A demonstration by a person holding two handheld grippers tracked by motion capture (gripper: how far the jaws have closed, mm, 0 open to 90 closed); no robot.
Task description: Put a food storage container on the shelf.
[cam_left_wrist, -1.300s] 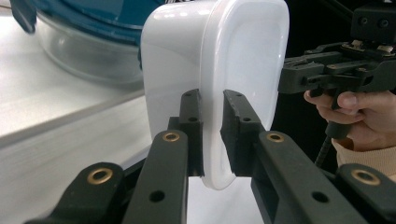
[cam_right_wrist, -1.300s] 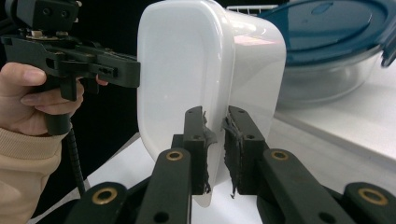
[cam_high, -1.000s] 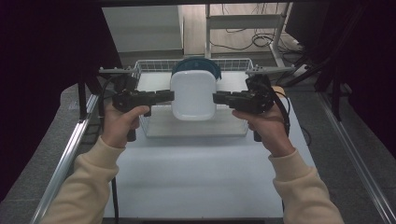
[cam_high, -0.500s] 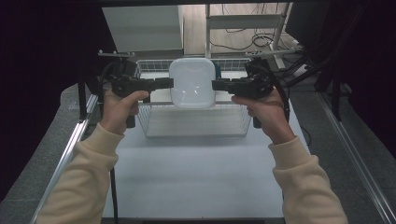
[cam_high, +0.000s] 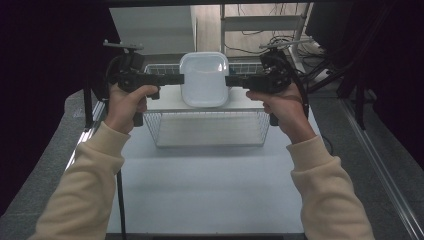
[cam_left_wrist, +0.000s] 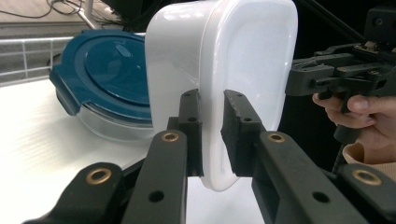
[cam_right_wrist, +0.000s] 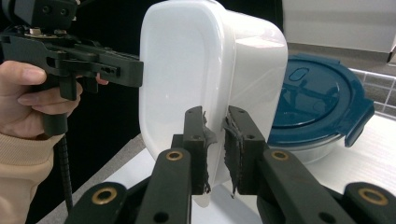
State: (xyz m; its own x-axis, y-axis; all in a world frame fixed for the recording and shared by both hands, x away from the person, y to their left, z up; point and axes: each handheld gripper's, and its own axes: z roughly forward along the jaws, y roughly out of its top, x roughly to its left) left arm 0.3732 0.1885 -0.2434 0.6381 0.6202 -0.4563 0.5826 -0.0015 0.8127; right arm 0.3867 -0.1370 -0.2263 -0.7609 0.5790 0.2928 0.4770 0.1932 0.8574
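A white rectangular lidded container hangs in the air, tipped so one broad face points toward the high camera. My left gripper is shut on its left rim and my right gripper is shut on its right rim. In the left gripper view the jaws pinch the container's edge, and the right gripper shows beyond it. In the right gripper view the jaws clamp the opposite edge of the container, with the left gripper behind.
A round glass container with a blue clip lid stands on a white shelf behind the held one. A wire basket sits under the shelf on the white table. Metal frame rails run along both sides.
Both hands have risen and moved away from the person with the white container between them. The container has tipped up so its broad face now faces the high camera.
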